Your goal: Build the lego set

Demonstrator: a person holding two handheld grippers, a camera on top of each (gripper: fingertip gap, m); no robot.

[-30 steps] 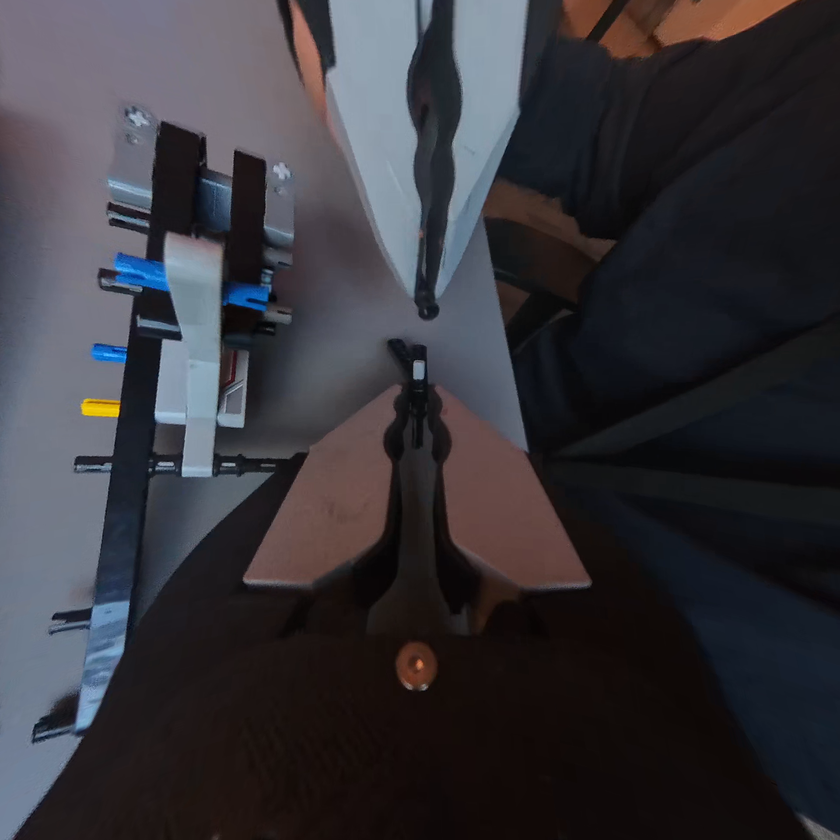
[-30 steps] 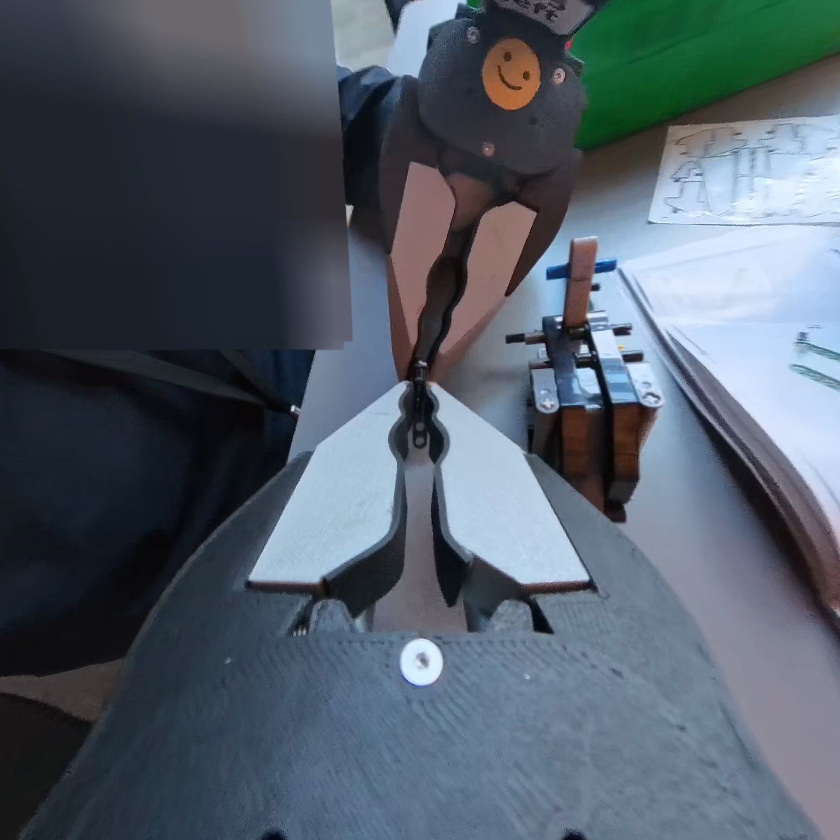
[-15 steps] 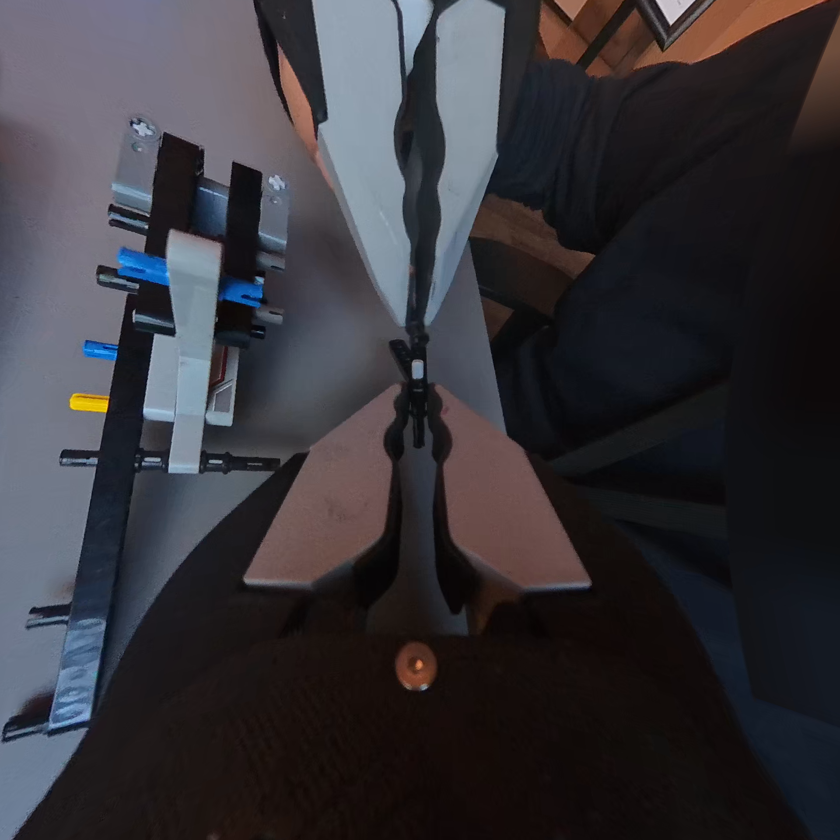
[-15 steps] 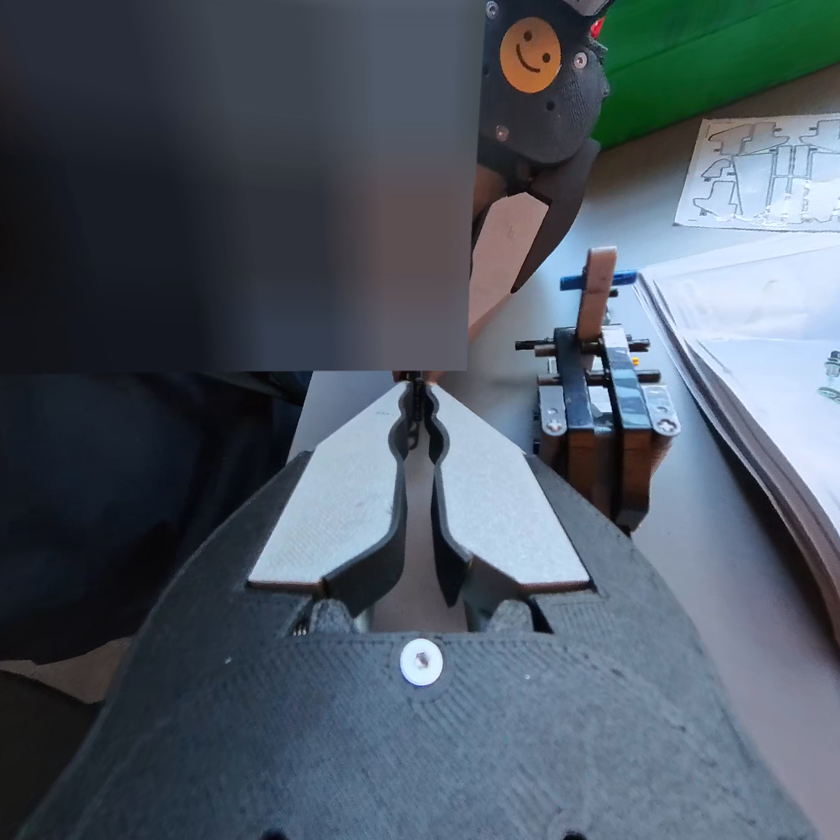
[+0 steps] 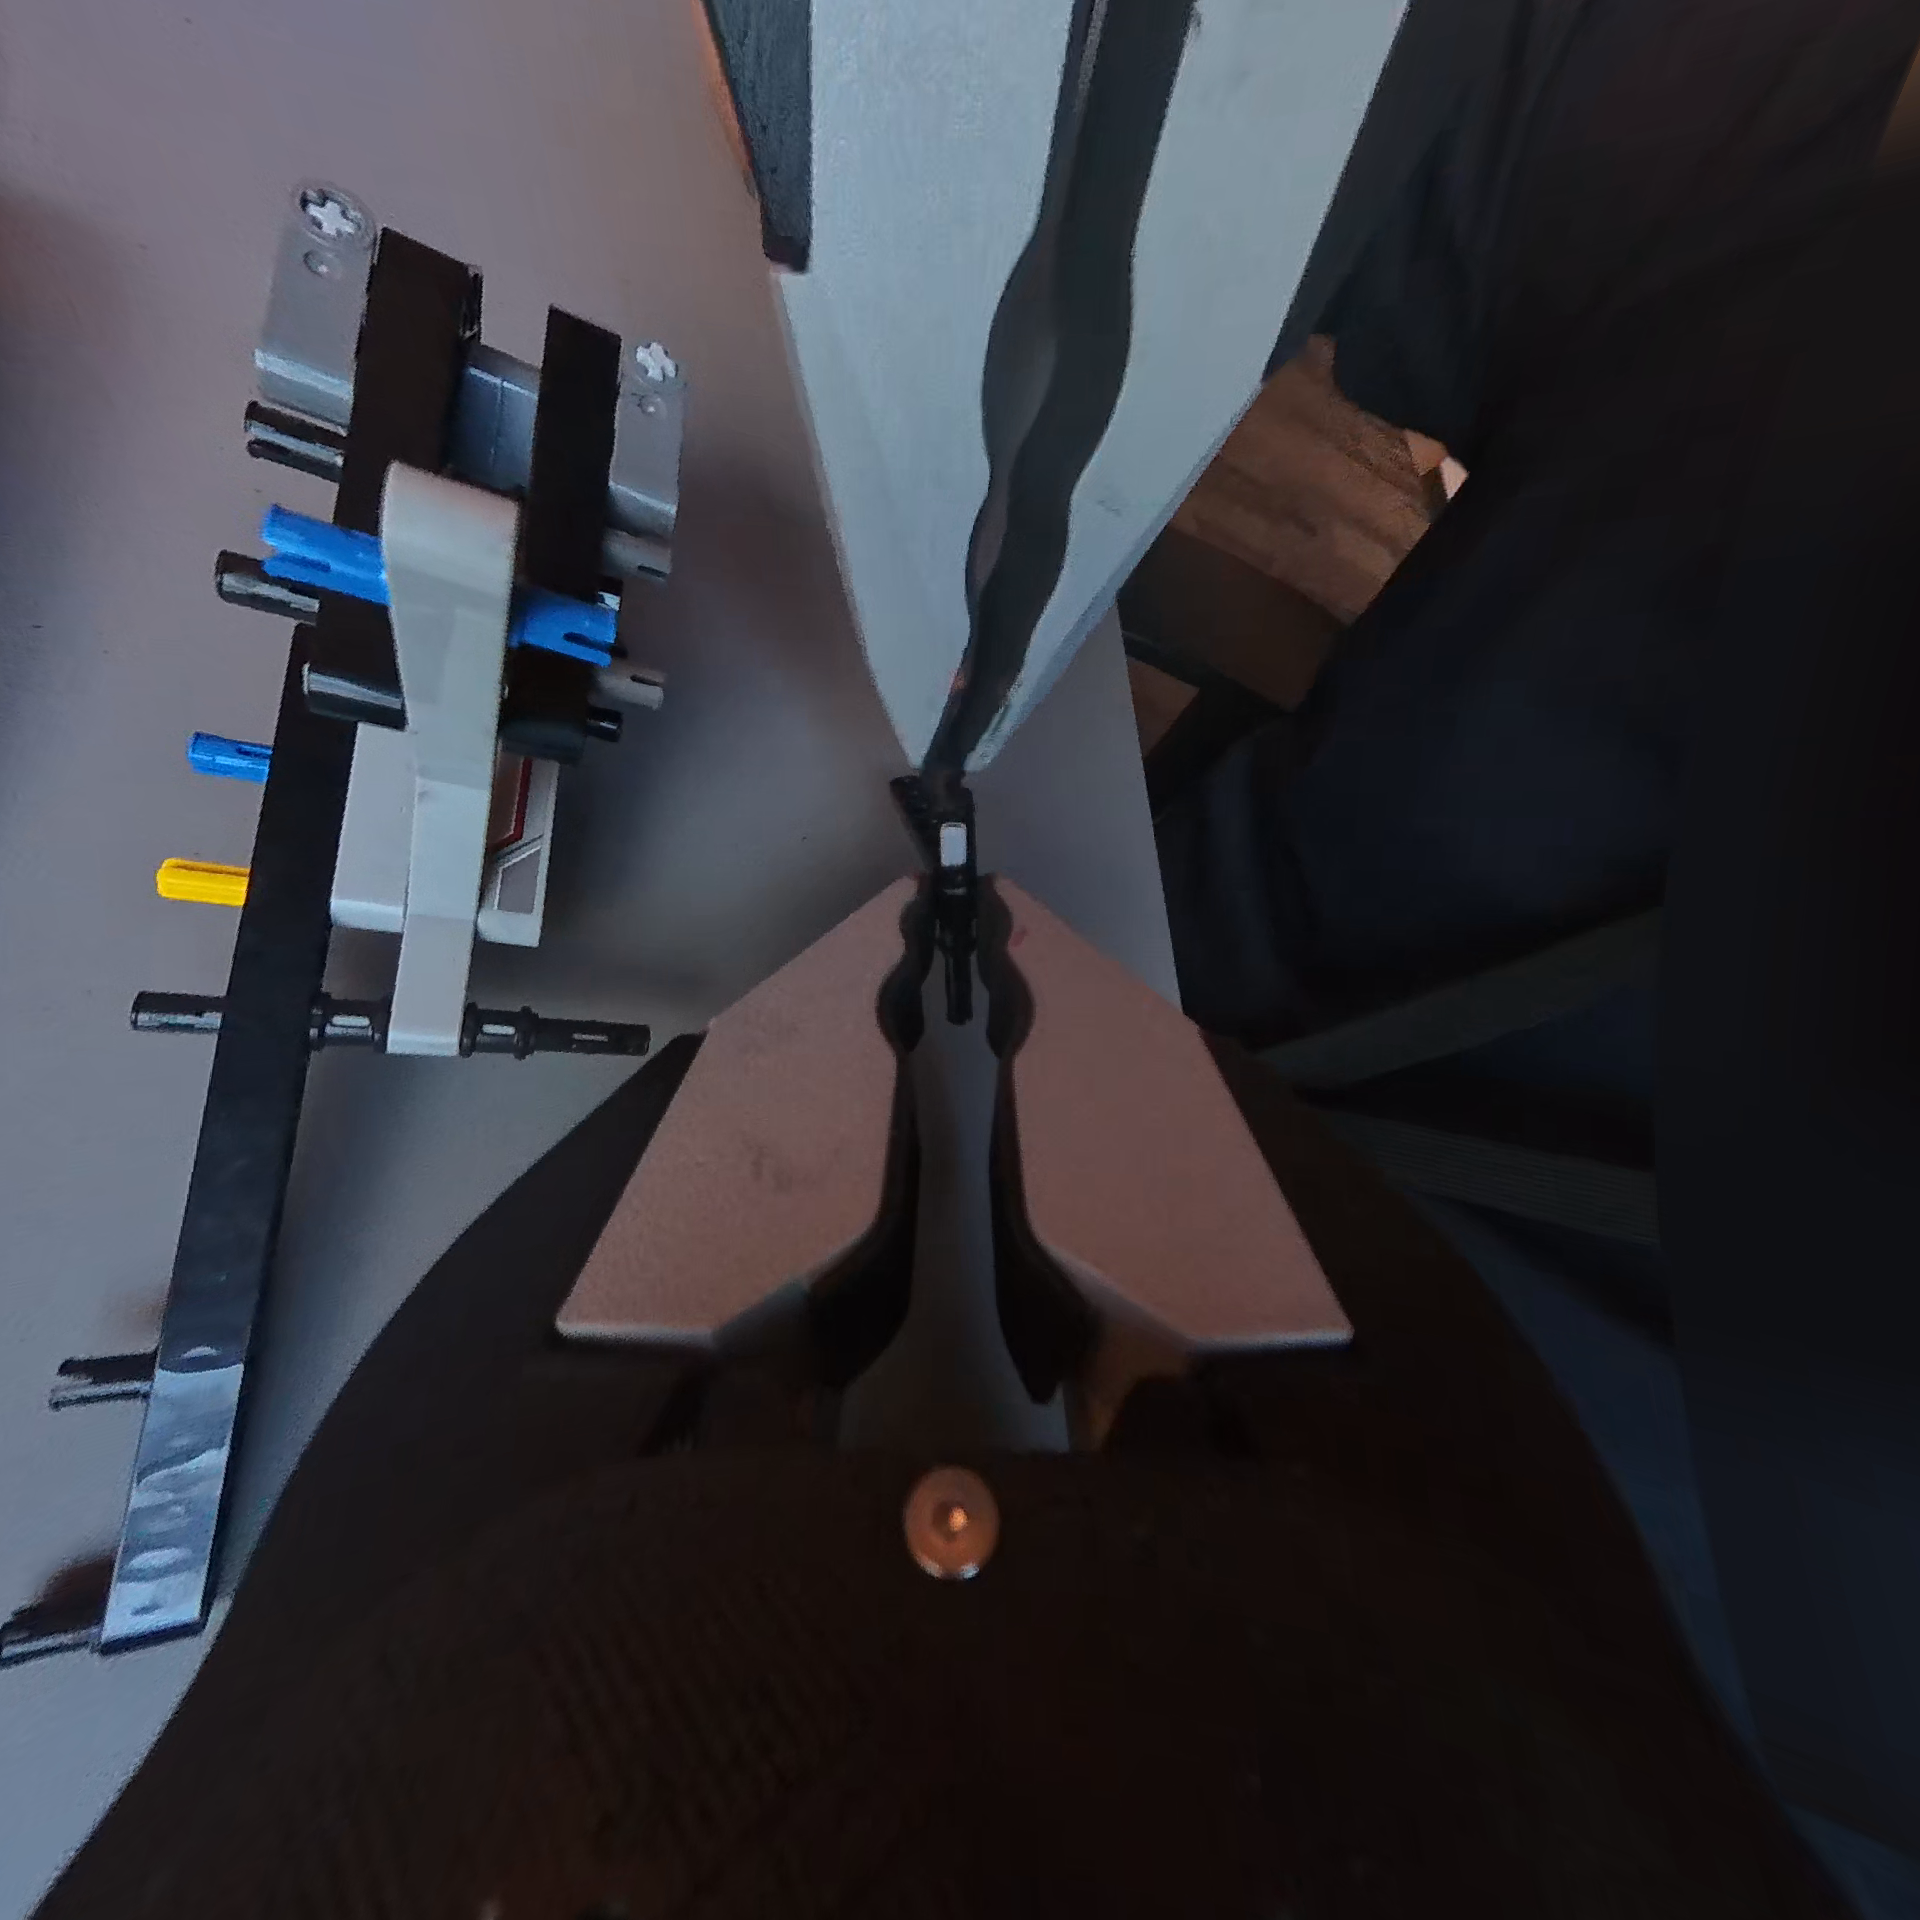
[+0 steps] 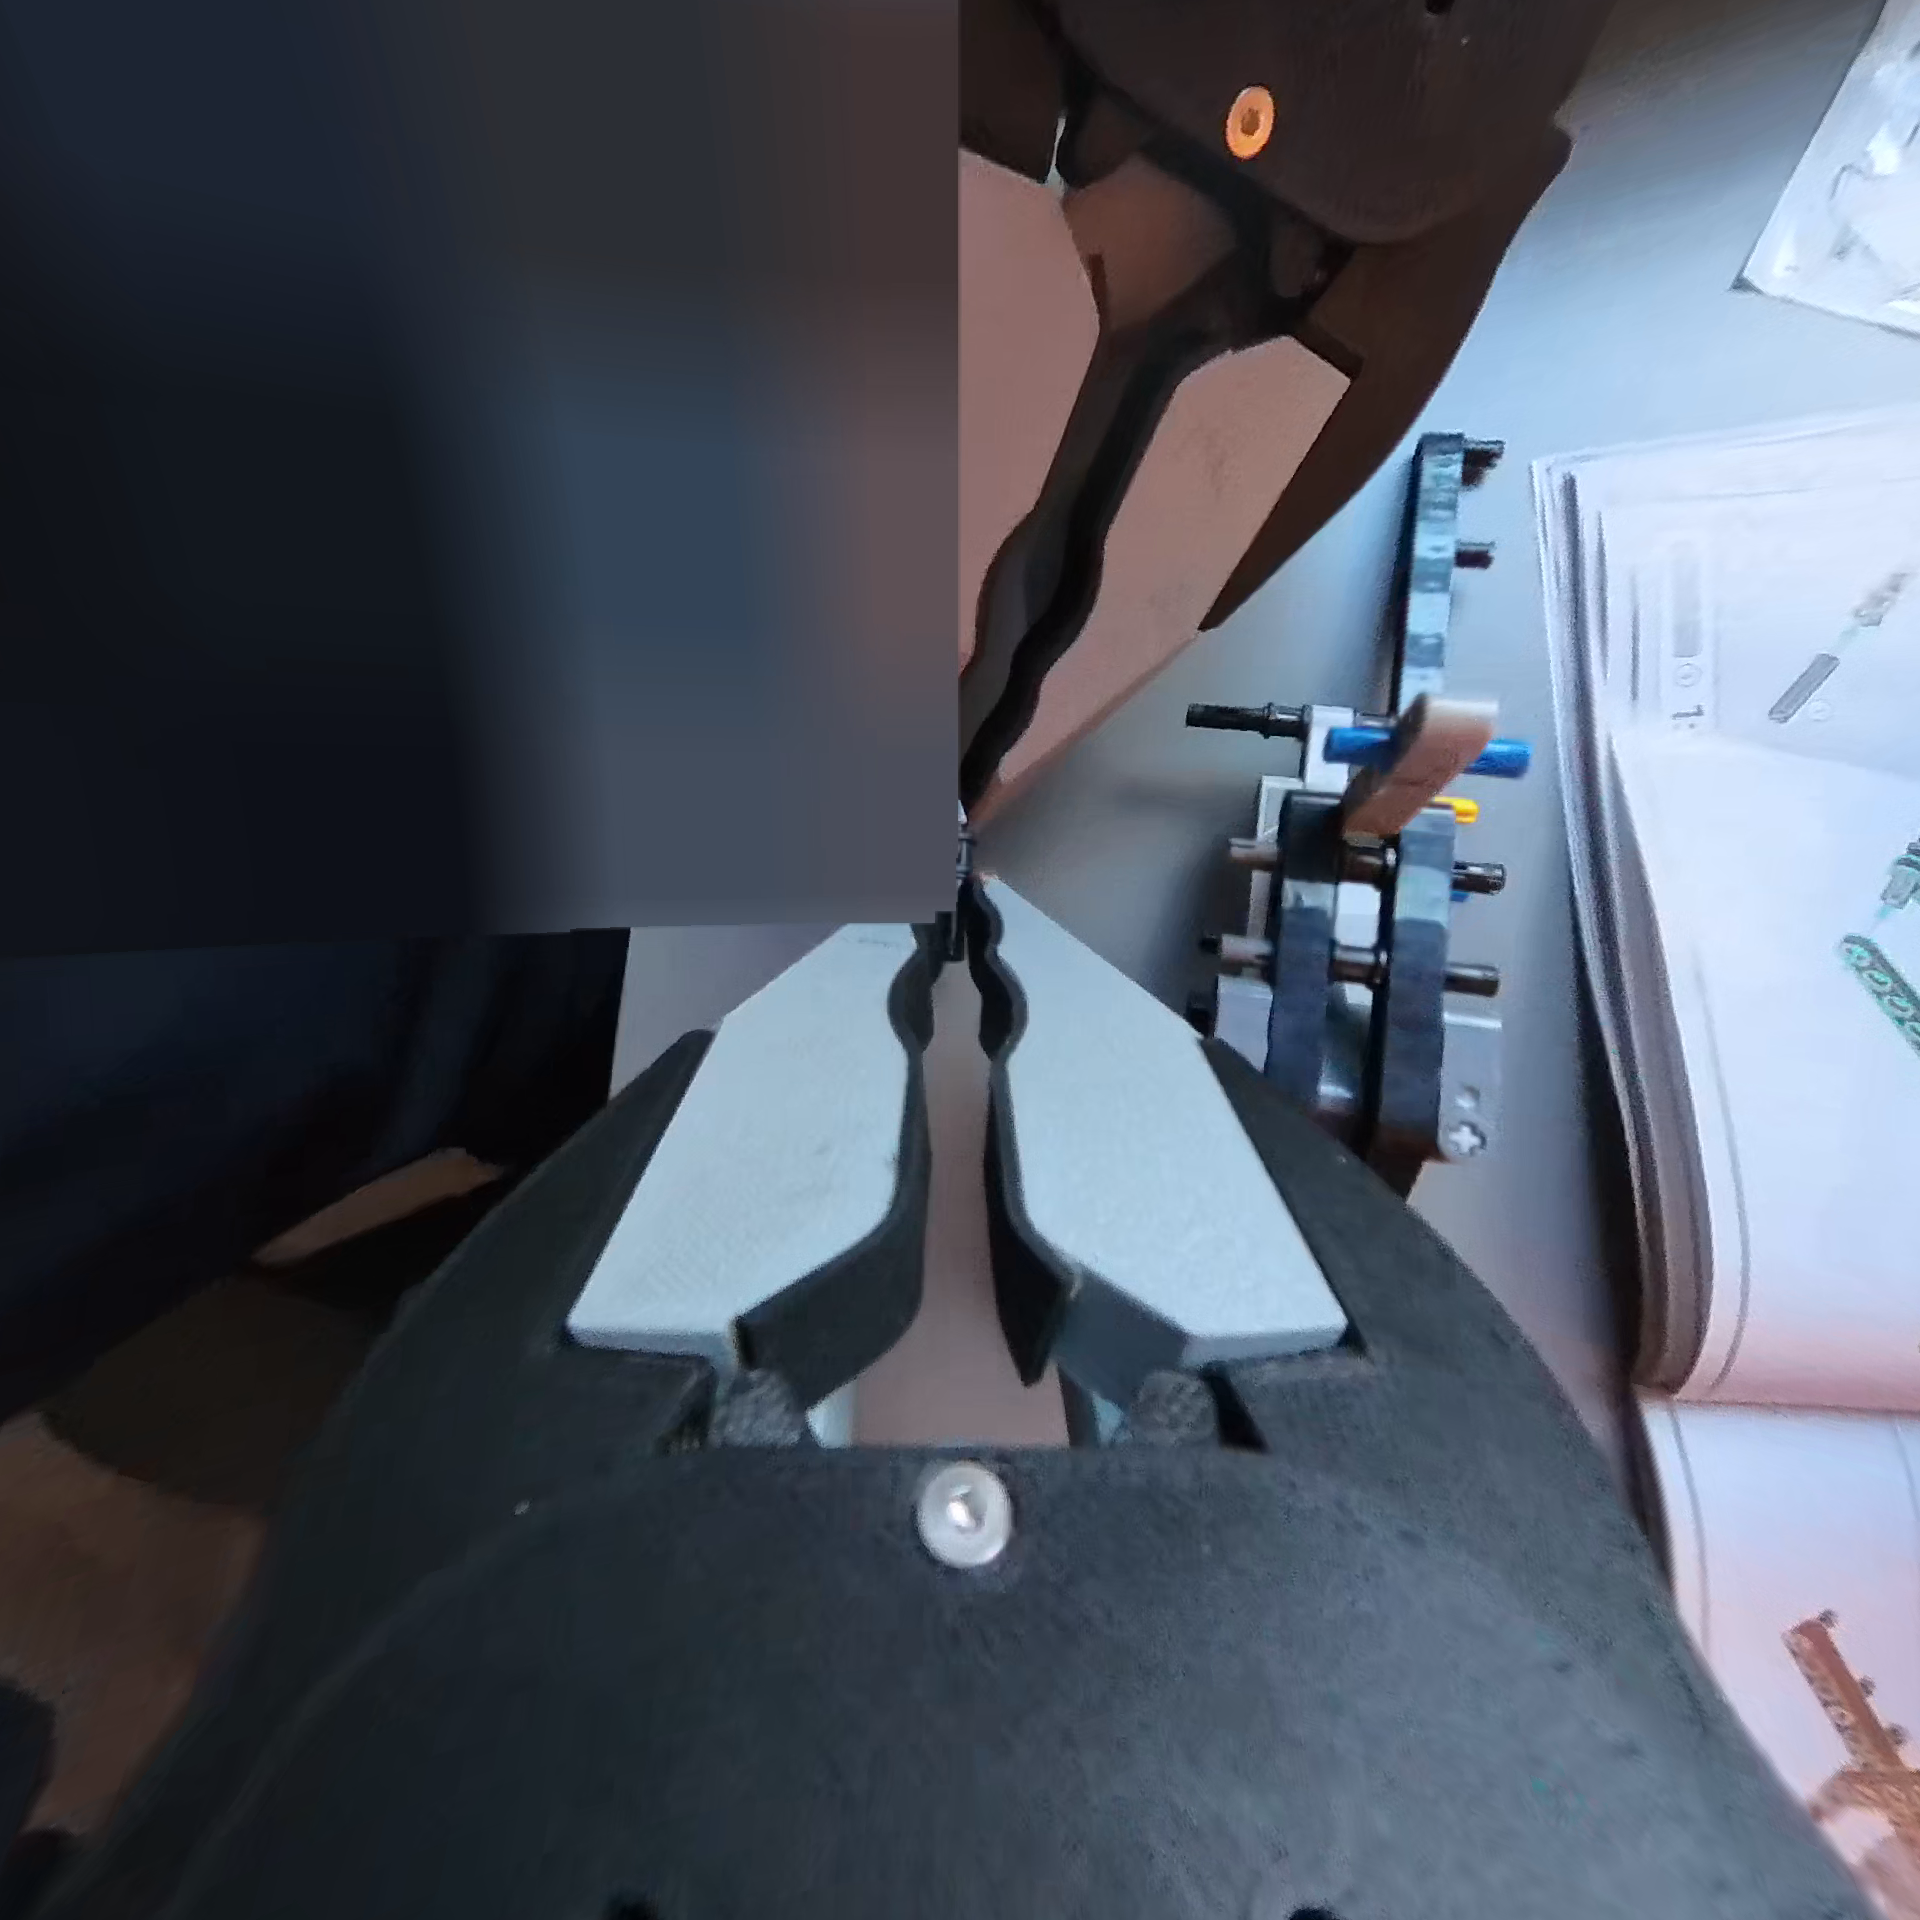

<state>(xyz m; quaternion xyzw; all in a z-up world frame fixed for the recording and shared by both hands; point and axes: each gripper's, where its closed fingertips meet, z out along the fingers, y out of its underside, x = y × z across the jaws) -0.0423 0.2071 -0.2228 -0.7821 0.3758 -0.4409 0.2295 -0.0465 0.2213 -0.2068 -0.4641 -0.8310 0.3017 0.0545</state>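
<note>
Left wrist view showed the left gripper (image 5: 951,894) with its two fingers pressed together on a small black pin (image 5: 952,935), a thin black peg with a pale square face near its front end, sticking out past the fingertips. The right gripper (image 5: 961,758) came down from the top of that view, its grey fingers drawn together on the far end of the same small piece, so the two tools met tip to tip above the grey table (image 5: 125,125). Right wrist view showed the same meeting from the other side: the right gripper (image 6: 964,914) closed on the pin (image 6: 964,868), though part of the pinch was hidden by a blurred patch. Beside the pin, well apart from it on the table, stood the lego assembly (image 5: 436,644): a long black beam on edge, two black uprights with grey plates bolted between them, a pale grey angled lever, blue pegs, one yellow peg and several black axles poking out sideways. Beyond the assembly, on its side away from the pin, lay an open instruction booklet (image 6: 1745,935). On the pin's other side was a person's dark sleeve (image 5: 1558,727).
</note>
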